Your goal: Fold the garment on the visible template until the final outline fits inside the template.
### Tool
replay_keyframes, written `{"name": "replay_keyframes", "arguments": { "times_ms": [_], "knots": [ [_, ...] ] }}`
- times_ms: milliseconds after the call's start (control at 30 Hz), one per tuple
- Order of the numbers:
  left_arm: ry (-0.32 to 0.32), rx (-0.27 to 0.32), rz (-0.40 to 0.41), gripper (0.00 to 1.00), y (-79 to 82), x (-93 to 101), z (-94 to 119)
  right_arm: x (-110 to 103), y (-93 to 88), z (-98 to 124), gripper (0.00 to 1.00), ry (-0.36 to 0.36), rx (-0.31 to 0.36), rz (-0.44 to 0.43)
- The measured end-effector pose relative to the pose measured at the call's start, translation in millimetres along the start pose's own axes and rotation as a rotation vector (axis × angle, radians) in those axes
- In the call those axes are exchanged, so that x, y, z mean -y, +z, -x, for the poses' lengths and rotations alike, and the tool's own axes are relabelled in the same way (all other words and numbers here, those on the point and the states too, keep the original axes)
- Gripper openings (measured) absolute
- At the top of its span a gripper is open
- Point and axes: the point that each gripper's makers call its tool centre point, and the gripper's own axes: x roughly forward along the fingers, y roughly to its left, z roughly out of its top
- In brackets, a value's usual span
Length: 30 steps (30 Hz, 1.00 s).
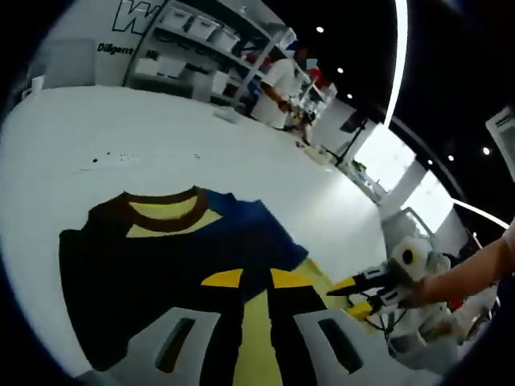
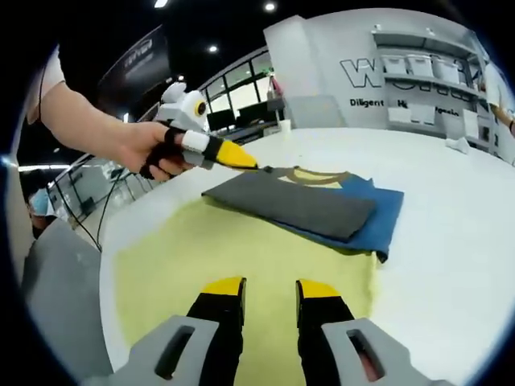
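T-shirt [image 2: 322,205] folded, long axis left-right mid-frame, collar upward | yellow template [image 2: 241,249] beneath | left gripper [image 2: 256,167] pinching shirt edge | right gripper [image 2: 268,291] parted, empty

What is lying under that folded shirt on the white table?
A yellow template lies under the folded shirt, spreading out toward the right gripper. How far it runs beneath the cloth is hidden. The white table carries both.

The broad white tabletop [image 1: 161,129] lies open beyond the folded dark-and-blue T-shirt [image 2: 322,205]. In the right gripper view, bare yellow rectangular template [image 2: 209,249] stretches free between the yellow-tipped right gripper [image 2: 269,289] and the shirt. The left gripper [image 2: 241,161], held by a hand [image 2: 149,153], hangs at the shirt's far corner, crowding that side.
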Motion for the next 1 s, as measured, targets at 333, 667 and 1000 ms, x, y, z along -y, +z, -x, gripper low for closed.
{"name": "replay_keyframes", "arguments": {
  "times_ms": [333, 667, 1000],
  "knots": [
    [0.116, 0.032, 0.036, 0.08, -16.0, -49.5, 55, 8, -2.1, 6, 0.2, -0.001, -0.045, 0.025],
    [0.162, 0.045, 0.016, 0.09, -5.5, -76.9, 64, 19, 2.3, 7, 0.2, -0.009, -0.063, 0.044],
    [0.181, 0.019, -0.062, 0.11, 23.8, -96.0, 41, 38, 23.5, -14, 0.22, -0.002, -0.058, 0.095]
  ]
}}
